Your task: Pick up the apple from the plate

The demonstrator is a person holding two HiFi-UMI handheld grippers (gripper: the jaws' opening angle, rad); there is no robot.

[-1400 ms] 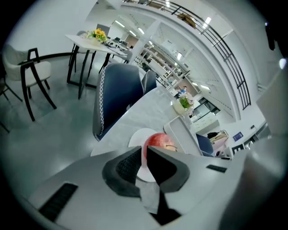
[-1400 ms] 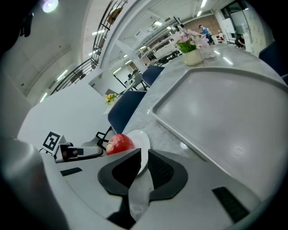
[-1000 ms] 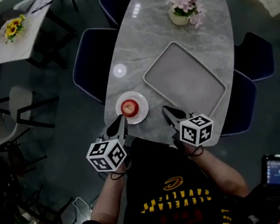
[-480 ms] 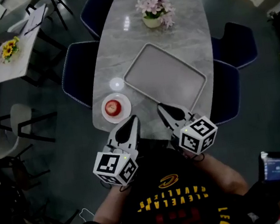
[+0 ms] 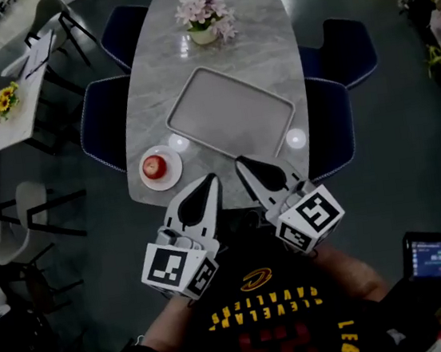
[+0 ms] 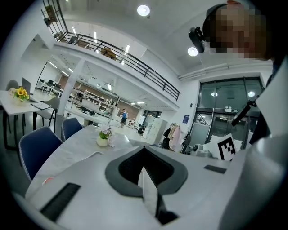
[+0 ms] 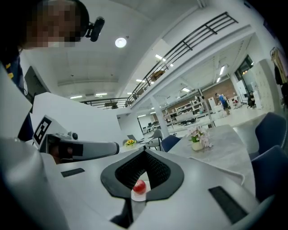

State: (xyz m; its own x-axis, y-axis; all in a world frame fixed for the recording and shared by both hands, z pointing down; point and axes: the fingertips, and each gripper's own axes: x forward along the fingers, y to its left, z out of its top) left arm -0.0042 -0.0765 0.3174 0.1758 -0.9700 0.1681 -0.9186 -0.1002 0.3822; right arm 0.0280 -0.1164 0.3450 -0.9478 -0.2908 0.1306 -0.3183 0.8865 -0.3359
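You hold the left gripper (image 5: 209, 180) and right gripper (image 5: 240, 163) just short of the tray (image 5: 228, 110), both with jaws pressed together on nothing. One apple (image 5: 152, 166) sits on one plate (image 5: 174, 178) left of that one tray. The approach looks barely begun; next, spread the jaws and reach.

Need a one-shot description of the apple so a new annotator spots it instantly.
In the head view, find the long grey marble table with a large rectangular tray in its middle. Off the tray's left corner, toward the person and near the table edge, sits a small white plate. The apple rests on it, the only round red thing on the table.
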